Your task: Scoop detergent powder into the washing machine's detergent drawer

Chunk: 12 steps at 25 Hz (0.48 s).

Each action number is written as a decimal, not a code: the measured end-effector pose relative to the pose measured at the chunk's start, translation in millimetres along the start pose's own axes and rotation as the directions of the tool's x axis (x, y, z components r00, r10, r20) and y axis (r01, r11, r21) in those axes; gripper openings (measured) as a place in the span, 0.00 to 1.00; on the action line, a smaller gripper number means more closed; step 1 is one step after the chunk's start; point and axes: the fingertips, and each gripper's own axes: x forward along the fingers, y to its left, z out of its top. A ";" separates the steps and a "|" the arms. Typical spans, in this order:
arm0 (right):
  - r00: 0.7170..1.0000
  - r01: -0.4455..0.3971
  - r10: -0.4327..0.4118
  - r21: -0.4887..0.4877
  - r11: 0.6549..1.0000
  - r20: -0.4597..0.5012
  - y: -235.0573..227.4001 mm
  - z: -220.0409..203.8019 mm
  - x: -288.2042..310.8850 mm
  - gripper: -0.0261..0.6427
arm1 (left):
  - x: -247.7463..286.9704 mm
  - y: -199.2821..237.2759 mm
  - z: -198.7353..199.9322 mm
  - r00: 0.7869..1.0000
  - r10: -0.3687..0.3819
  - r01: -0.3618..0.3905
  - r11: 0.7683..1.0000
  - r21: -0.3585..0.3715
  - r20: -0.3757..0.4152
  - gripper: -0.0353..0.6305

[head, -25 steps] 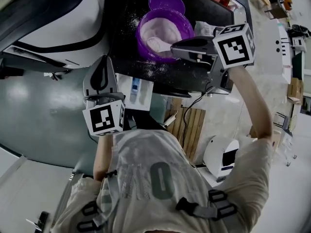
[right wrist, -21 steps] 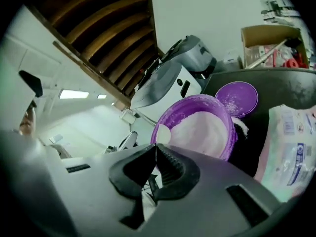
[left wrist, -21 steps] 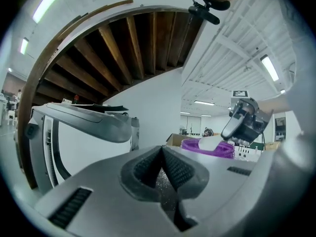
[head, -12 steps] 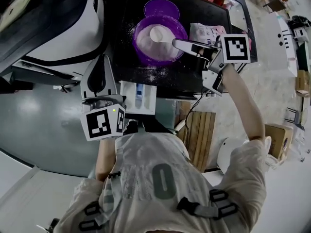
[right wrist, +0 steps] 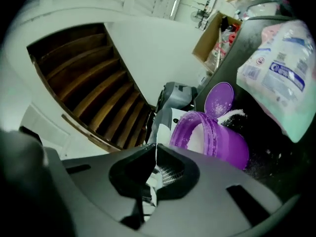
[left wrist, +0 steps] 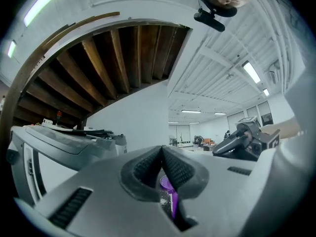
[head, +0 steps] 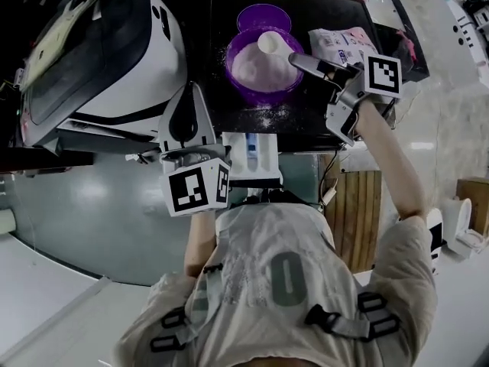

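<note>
Right hand-held gripper (head: 299,61) grips heaped scoop (head: 272,43) over tub (head: 263,67) — none seems tipped into drawer (head: 252,156) yet; left hand-held gripper (left wrist: 162,157) clenched empty

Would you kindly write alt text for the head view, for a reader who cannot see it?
Seen from above, the right gripper holds a white scoop over a purple tub of white powder on a dark, powder-dusted top. The left gripper hangs beside the open detergent drawer; a detergent bag lies right of the tub.
</note>
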 end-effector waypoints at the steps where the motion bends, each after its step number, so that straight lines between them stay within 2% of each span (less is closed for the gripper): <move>1: 0.998 -0.030 0.027 0.052 0.998 0.049 -0.1 2.0 -2.9 0.05 | 0.7 -2.0 1.0 1.000 -0.007 0.007 1.000 0.005 0.002 0.08; 4: 0.984 -0.093 0.063 0.177 0.980 0.168 -9.9 3.8 -11.3 0.05 | 1.7 -7.4 3.1 1.000 -0.024 0.024 1.000 0.001 0.012 0.08; 9: 0.954 -0.135 0.059 0.243 0.961 0.295 -26.8 -1.2 -23.3 0.05 | 2.5 -16.0 4.5 0.998 -0.067 0.067 0.998 -0.003 0.020 0.08; 12: 0.938 -0.165 0.069 0.264 0.950 0.340 -28.0 -2.6 -27.1 0.05 | 4.9 -20.7 2.1 0.996 -0.082 0.082 0.997 -0.006 0.017 0.08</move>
